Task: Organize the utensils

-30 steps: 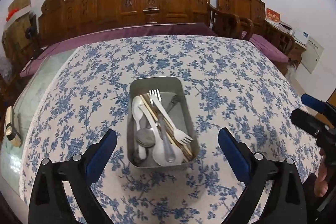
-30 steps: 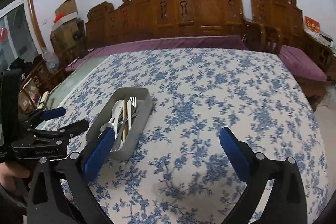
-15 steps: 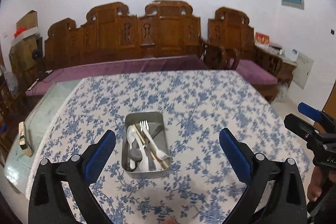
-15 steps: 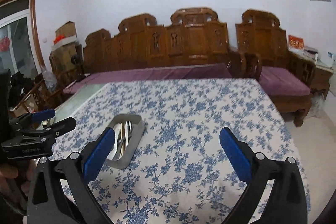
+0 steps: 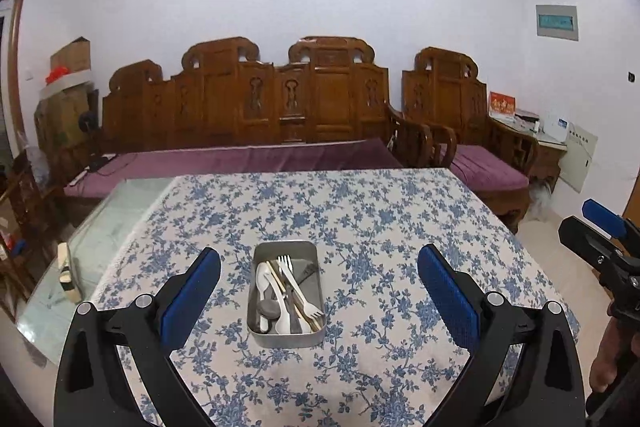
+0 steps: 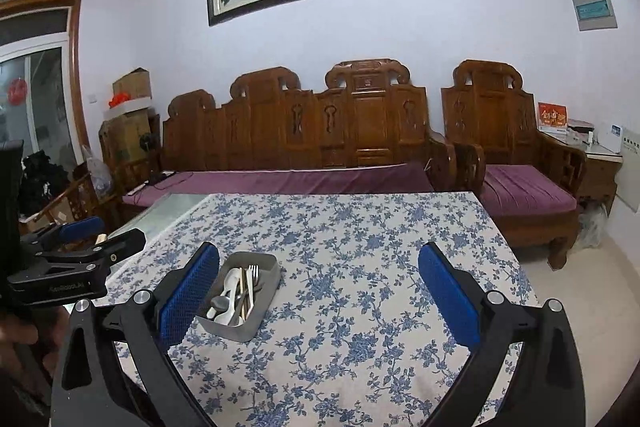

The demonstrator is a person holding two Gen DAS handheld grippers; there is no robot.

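Hovering tongs: left tongs [image 5: 319, 291] and right tongs [image 6: 319, 291] both released, empty.
Advice: lower squarely over rectangular metal tray [image 5: 262, 333], lower centre, pinching one utensil.

The left claw [image 5: 319, 297] is built of matte black plastic arms that branch into a V, each tipped with a long rectangular pad of bright blue textured rubber, and round silver screw heads sit at the joints of both arms. The right claw [image 6: 319, 297] has the same black frame, blue gridded fingers [image 6: 188, 297] and silver screws. Seen from the right-hand camera, the other tool's side carries small pale lettering that is too blurred to read, and bare skin of a hand [image 6: 18, 337] shows at the near left edge.
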